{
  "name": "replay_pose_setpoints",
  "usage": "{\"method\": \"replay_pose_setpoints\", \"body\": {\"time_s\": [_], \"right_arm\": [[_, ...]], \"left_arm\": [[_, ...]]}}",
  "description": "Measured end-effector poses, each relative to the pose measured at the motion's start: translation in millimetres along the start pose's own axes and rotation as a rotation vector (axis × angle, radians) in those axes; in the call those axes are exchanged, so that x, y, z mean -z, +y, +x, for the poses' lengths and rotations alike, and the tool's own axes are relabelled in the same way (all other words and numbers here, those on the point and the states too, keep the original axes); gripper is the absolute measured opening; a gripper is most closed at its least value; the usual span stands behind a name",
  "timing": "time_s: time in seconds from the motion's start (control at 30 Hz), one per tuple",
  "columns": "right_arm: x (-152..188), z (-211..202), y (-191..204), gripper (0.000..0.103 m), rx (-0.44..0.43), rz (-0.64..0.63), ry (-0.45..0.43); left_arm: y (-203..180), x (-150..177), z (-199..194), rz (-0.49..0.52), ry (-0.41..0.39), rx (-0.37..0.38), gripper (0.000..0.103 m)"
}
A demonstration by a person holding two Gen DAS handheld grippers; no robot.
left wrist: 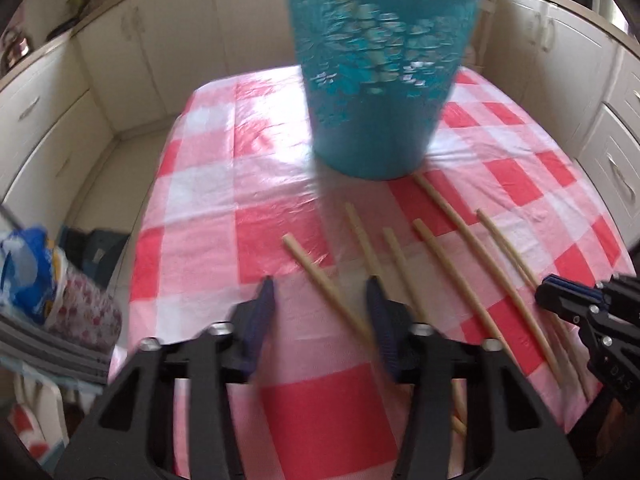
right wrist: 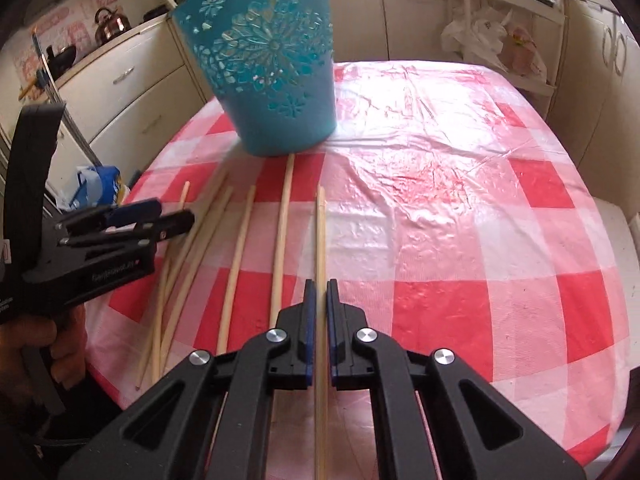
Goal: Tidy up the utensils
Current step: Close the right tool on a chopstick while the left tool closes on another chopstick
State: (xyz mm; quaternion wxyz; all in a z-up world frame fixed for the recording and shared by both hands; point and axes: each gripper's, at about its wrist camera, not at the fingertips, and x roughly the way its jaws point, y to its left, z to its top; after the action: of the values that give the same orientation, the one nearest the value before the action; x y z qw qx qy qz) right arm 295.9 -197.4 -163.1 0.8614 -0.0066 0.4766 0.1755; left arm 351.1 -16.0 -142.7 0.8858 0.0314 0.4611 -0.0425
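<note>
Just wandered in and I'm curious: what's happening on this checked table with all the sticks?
A person is tidying chopsticks using handheld tongs, one in each hand. The right tongs have closed around the rightmost chopstick, which looks to be still lying on the checked tablecloth. The left tongs hover open above the other chopsticks. The teal basket stands upright just beyond them.

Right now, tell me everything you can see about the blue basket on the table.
The blue basket looks like plastic: a round tapered bucket, wider at the rim, narrower at its solid base. Flower and leaf cutouts pierce the upper wall. It stands on the red and white checked tablecloth, leaning in these fisheye views. One chopstick tip reaches its base; whether they touch is unclear. Neither pair of tongs touches it. Its inside is hidden.
</note>
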Motion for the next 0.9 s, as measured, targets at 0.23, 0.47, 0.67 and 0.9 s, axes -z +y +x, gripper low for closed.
{"method": "replay_pose_setpoints", "body": {"time_s": [0.23, 0.47, 0.67, 0.9], "right_arm": [[-14, 9, 12, 0.034, 0.025, -0.090, 0.003], [-17, 11, 8, 0.019, 0.023, -0.077, 0.013], [-25, 17, 10, 0.019, 0.038, -0.098, 0.018], [-25, 13, 7, 0.006, 0.057, -0.107, 0.012]], "left_arm": [[-1, -6, 0, 0.197, 0.022, 0.232, 0.007], [11, -13, -3, 0.201, 0.058, 0.184, 0.009], [3, -20, 4, 0.211, 0.073, 0.101, 0.028], [-9, -20, 6, 0.247, 0.064, 0.066, 0.005]]}}
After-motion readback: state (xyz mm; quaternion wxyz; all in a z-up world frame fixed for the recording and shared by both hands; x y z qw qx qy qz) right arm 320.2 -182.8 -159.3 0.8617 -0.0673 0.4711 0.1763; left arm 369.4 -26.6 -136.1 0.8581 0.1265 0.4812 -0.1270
